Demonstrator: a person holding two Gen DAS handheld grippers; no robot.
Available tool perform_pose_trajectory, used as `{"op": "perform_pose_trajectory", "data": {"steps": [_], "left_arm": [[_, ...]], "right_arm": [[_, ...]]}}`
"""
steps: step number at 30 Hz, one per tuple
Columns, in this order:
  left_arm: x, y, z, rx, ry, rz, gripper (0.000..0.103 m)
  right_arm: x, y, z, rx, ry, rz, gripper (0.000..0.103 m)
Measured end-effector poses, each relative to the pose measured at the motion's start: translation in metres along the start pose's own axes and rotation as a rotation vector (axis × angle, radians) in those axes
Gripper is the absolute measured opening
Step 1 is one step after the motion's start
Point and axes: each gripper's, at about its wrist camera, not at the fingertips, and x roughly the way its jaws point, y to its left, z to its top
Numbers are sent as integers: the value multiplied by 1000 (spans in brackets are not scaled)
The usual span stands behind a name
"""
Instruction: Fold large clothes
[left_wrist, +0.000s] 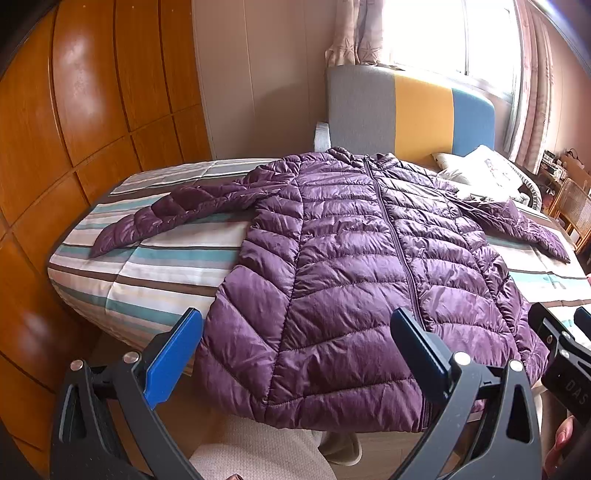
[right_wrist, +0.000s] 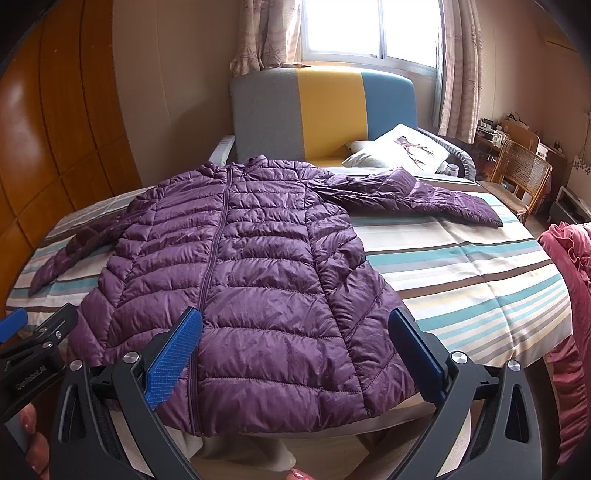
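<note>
Left wrist view looks down the length of a bed (left_wrist: 155, 284) covered by a quilt striped in teal, brown and cream, with a wooden wardrobe (left_wrist: 74, 147) along one side and a grey, yellow and blue headboard (left_wrist: 406, 110) under a bright window. Spread flat across the bed is the garment to be folded, a purple quilted puffer jacket (left_wrist: 351, 266), front up and zipped, collar toward the headboard and hem hanging slightly over the near edge. Both sleeves are stretched out sideways, a layout that suits folding each one inward over the body. A white pillow (right_wrist: 402, 147) rests near the headboard, apart from the jacket. Something pink and ruffled (right_wrist: 569, 295), probably another garment or blanket, sits at the right edge of the right wrist view. The left gripper (left_wrist: 295, 350) hangs above the hem with its blue pads spread wide, holding nothing. The right gripper (right_wrist: 295, 350) does likewise, fingers apart and empty, hovering over the hem just right of the zipper. Folding appears not yet begun.
</note>
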Motion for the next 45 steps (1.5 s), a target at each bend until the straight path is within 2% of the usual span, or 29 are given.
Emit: {"op": "perform_pose_trajectory", "data": {"steps": [23,34,40,45], "left_arm": [[2,-1,-2,5,11,1,101],[25,-8,5,14,50,16,101],[44,-17,13,47,61,15,101],[64,-17,21,47,53,-52,101]], "right_arm": [[2,3,3,-7,12,0,100],[18,-25,10,58,38,-24,100],[32,-43,19,83,24,-59,100],[53,-67,30,113,-2,52,100]]}}
